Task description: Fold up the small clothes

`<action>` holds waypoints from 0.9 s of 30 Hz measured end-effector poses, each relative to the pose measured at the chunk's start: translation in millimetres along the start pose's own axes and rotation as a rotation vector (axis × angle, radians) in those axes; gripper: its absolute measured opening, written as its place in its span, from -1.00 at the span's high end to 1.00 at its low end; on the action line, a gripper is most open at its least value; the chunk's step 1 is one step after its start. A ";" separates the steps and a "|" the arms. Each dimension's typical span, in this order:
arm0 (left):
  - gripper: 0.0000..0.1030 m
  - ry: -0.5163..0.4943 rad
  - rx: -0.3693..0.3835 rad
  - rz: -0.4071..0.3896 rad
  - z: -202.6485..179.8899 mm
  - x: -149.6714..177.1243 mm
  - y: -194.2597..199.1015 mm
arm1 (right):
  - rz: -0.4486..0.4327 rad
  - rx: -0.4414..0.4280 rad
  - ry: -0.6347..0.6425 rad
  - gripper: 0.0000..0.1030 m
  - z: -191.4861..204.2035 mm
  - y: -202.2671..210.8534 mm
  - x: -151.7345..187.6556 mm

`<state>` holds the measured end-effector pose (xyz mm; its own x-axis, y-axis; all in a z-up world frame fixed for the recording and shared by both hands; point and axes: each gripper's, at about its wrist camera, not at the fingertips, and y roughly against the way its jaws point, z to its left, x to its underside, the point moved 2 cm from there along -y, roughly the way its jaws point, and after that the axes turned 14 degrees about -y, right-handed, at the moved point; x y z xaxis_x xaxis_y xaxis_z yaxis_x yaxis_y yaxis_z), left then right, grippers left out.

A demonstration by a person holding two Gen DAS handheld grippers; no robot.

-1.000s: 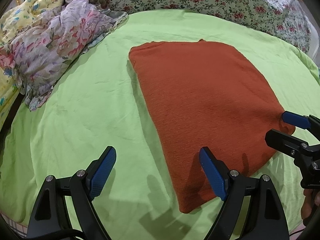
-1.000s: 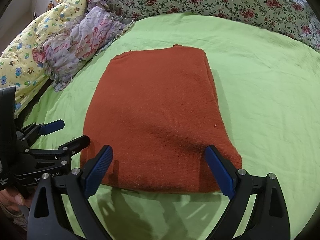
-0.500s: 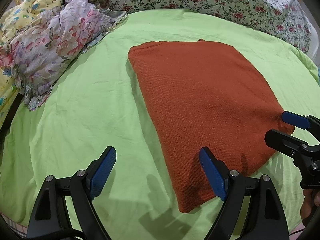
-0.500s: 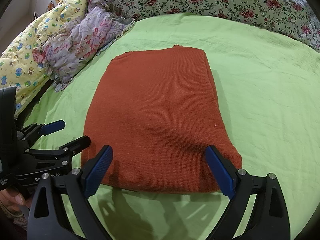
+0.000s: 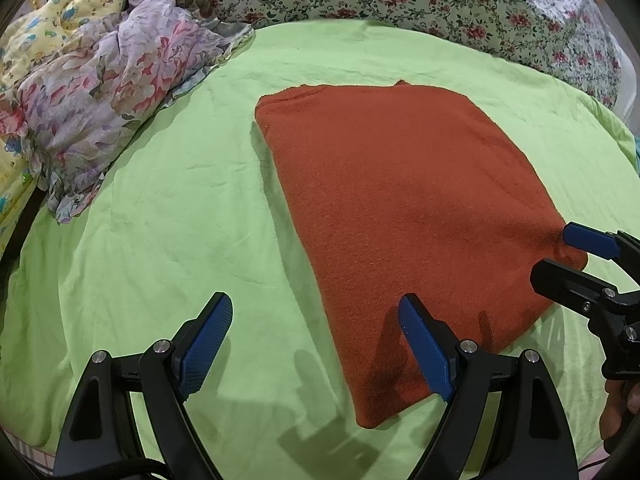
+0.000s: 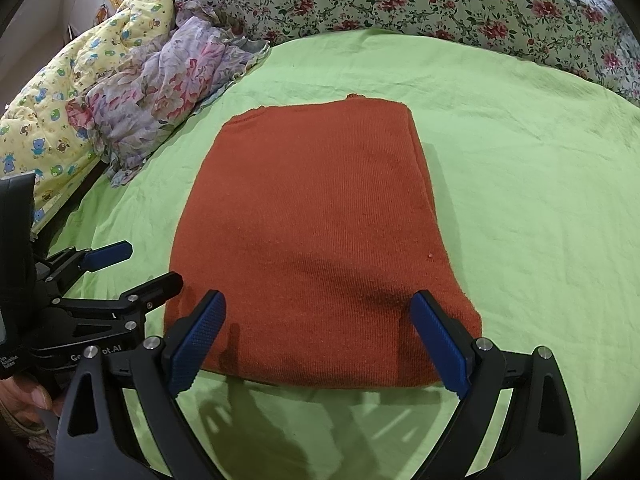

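Observation:
A rust-orange knitted garment (image 5: 404, 208) lies flat in a folded rectangle on the green sheet (image 5: 160, 220); it also shows in the right wrist view (image 6: 316, 236). My left gripper (image 5: 316, 340) is open and empty, just above the garment's near left corner. My right gripper (image 6: 320, 336) is open and empty, its jaws spanning the garment's near edge. The right gripper also shows at the right edge of the left wrist view (image 5: 576, 256), by the garment's near right corner. The left gripper shows at the left of the right wrist view (image 6: 132, 268).
A crumpled purple floral garment (image 5: 100, 100) lies at the back left beside a yellow printed quilt (image 6: 60, 120). A floral bedcover (image 5: 400, 4) runs along the back. Green sheet (image 6: 540, 200) stretches to the right of the orange garment.
Both grippers have hardly moved; the view has shifted very slightly. The garment lies as before.

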<state>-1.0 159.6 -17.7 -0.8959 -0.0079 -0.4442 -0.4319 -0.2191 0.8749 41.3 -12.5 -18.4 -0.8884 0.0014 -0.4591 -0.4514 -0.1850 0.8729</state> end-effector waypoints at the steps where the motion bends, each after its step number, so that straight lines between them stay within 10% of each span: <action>1: -0.66 0.000 0.000 -0.001 -0.1 -0.1 0.3 | -0.001 0.001 -0.002 -0.82 0.2 0.2 0.5; 27: -0.66 -0.014 -0.007 -0.003 -2.0 -3.9 2.7 | -0.009 0.003 -0.025 -0.82 -4.8 2.4 0.8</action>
<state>1.5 157.1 -14.0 -0.8960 0.0065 -0.4440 -0.4339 -0.2255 0.8723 39.9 -17.7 -17.4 -0.8859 0.0273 -0.4631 -0.4599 -0.1820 0.8691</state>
